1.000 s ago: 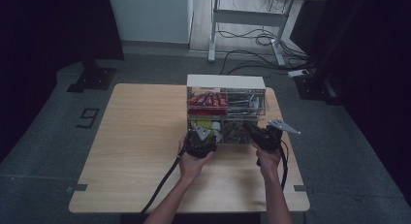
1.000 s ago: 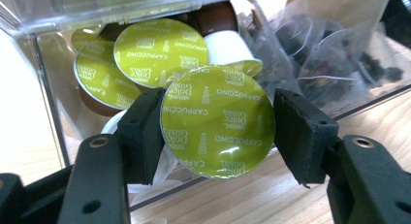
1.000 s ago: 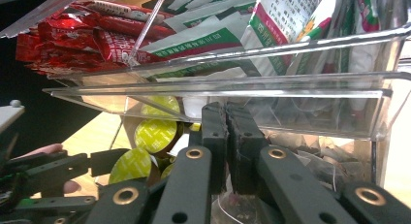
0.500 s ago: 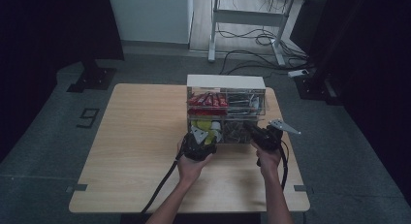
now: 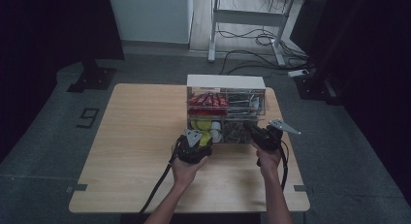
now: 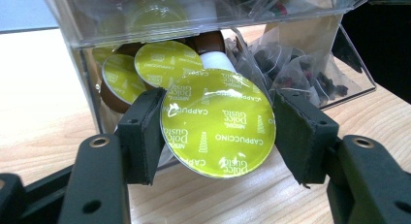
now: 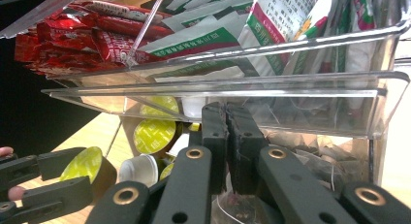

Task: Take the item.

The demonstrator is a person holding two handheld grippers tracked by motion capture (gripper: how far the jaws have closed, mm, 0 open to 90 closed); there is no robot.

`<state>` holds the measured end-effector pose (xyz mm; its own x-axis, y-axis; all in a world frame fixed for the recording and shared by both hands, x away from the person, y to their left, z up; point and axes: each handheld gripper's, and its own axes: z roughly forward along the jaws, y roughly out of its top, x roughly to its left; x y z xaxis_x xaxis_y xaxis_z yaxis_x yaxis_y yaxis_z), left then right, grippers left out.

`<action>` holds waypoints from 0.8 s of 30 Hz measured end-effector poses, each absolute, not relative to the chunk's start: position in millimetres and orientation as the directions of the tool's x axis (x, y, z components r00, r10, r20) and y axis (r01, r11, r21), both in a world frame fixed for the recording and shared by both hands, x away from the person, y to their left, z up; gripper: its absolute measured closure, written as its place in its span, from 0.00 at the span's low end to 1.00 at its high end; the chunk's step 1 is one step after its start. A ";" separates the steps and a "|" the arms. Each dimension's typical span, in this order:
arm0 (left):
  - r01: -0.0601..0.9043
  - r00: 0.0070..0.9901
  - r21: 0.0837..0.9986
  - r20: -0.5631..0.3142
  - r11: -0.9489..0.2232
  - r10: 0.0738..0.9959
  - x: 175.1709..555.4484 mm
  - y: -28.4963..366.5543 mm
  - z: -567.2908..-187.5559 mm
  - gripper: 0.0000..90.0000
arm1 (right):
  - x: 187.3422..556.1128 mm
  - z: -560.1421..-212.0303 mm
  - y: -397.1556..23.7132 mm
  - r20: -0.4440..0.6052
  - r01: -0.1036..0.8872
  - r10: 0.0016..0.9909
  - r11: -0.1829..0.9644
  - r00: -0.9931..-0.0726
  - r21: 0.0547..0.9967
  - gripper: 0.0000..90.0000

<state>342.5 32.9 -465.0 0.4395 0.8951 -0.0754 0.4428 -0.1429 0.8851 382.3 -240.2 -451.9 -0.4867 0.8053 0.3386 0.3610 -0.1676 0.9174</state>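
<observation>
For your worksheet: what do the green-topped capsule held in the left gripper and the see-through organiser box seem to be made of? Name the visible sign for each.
Capsule: the lid looks like glossy foil or film, as it glints and carries print; the brown body seems plastic. The left gripper clamps it by the rim.
Organiser box: probably clear acrylic or similar hard plastic; its contents show through and its edges catch the light.

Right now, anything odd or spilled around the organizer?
Nothing spilled. The left gripper holds a green capsule just outside the organizer; the rest sit inside its lower bin. The right gripper, fingers shut, rests at the clear front flap. Sachets look tidy.
</observation>
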 end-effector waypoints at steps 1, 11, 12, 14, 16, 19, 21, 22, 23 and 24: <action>0.444 0.439 0.885 -0.078 -0.141 0.895 341.7 34.4 -465.0 0.43 | 382.4 -451.9 -240.2 0.338 0.361 0.805 -0.167 -0.487 0.917 0.96; 0.459 0.421 0.881 -0.103 -0.114 0.901 335.1 54.4 -465.7 0.43 | 382.3 -452.5 -239.8 0.338 0.361 0.807 -0.168 -0.484 0.917 0.96; 0.460 0.419 0.881 -0.103 -0.113 0.902 334.7 56.1 -465.9 0.43 | 382.3 -452.5 -239.8 0.338 0.361 0.807 -0.168 -0.484 0.917 0.96; 0.462 0.414 0.880 -0.106 -0.108 0.904 333.6 60.7 -466.0 0.43 | 382.4 -452.8 -239.8 0.338 0.361 0.807 -0.168 -0.484 0.917 0.96; 0.462 0.409 0.881 -0.106 -0.106 0.906 332.8 64.8 -466.5 0.43 | 382.6 -453.2 -240.1 0.337 0.361 0.808 -0.167 -0.483 0.918 0.96; 0.466 0.399 0.879 -0.107 -0.101 0.911 331.7 70.7 -467.0 0.43 | 382.8 -453.8 -240.6 0.335 0.362 0.810 -0.164 -0.482 0.917 0.96; 0.466 0.392 0.880 -0.109 -0.095 0.913 331.1 74.4 -467.5 0.43 | 382.6 -453.8 -240.5 0.334 0.362 0.811 -0.163 -0.481 0.918 0.96; 0.466 0.390 0.880 -0.109 -0.094 0.914 330.9 76.3 -467.8 0.43 | 382.6 -453.8 -240.5 0.334 0.362 0.811 -0.163 -0.481 0.918 0.96; 0.466 0.387 0.880 -0.108 -0.093 0.916 330.5 78.8 -468.2 0.43 | 382.5 -453.8 -240.5 0.334 0.362 0.811 -0.163 -0.481 0.918 0.96; 0.466 0.385 0.880 -0.108 -0.093 0.916 330.4 80.3 -468.6 0.43 | 382.5 -453.8 -240.5 0.334 0.363 0.811 -0.163 -0.480 0.918 0.96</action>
<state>330.4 80.3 -468.6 0.3854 0.9164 -0.1077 0.4660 -0.0926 0.8799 382.5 -240.5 -453.8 -0.4805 0.8109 0.3339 0.3625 -0.1631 0.9176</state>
